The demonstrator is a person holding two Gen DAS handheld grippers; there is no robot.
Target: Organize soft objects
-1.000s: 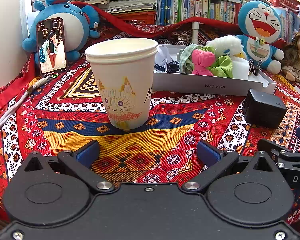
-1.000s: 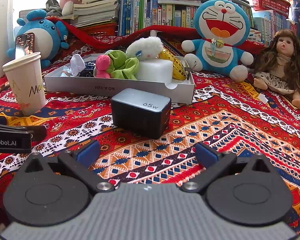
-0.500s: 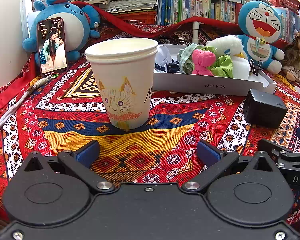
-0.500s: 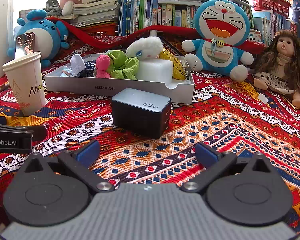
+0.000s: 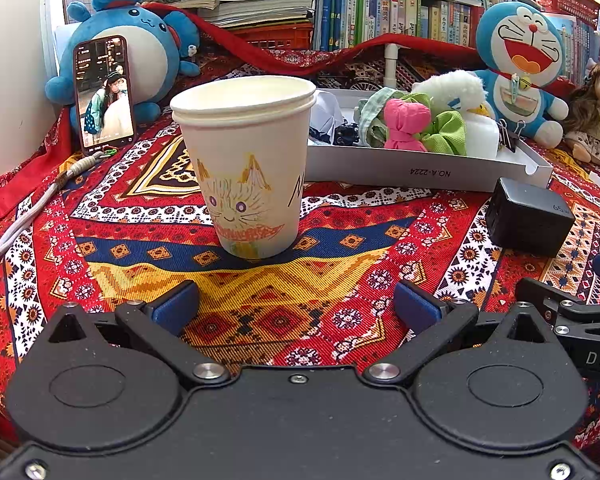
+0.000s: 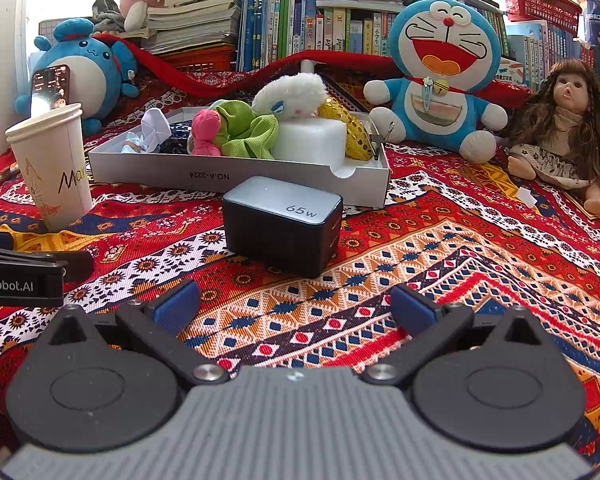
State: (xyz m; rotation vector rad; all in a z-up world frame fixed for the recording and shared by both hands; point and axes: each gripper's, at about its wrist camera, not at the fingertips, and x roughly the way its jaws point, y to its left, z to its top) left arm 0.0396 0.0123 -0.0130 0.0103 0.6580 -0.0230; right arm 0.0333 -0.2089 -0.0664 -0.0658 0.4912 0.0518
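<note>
- Both claws sat low over the patterned cloth (image 6: 480,248), nothing picked up. Left gripper (image 5: 296,300) spread wide, empty, w/ the paper cup (image 5: 244,164) just beyond its tips. Right gripper (image 6: 294,302) also wide, empty, facing the black charger (image 6: 282,226) marked 65w.
- Soft stuff was already piled in the white tray (image 6: 236,174), far centre: pink scrunchie (image 6: 206,132), green scrunchie (image 6: 246,130), white plush (image 6: 290,92), white foam block (image 6: 312,140), yellow sequin bit (image 6: 348,128) at the right end.
- Judged: task looked barely begun or else near done; couldn't tell which from this alone.
- Left to do, prob.: sort tray items, maybe into the cup, which appeared empty as far as the rim showed.
- Bigger plushies: blue cat toy (image 6: 440,68) far right, round blue plush (image 5: 140,48) far left behind a propped phone (image 5: 104,92); doll (image 6: 560,128) at far right edge. All outside the tray.
</note>
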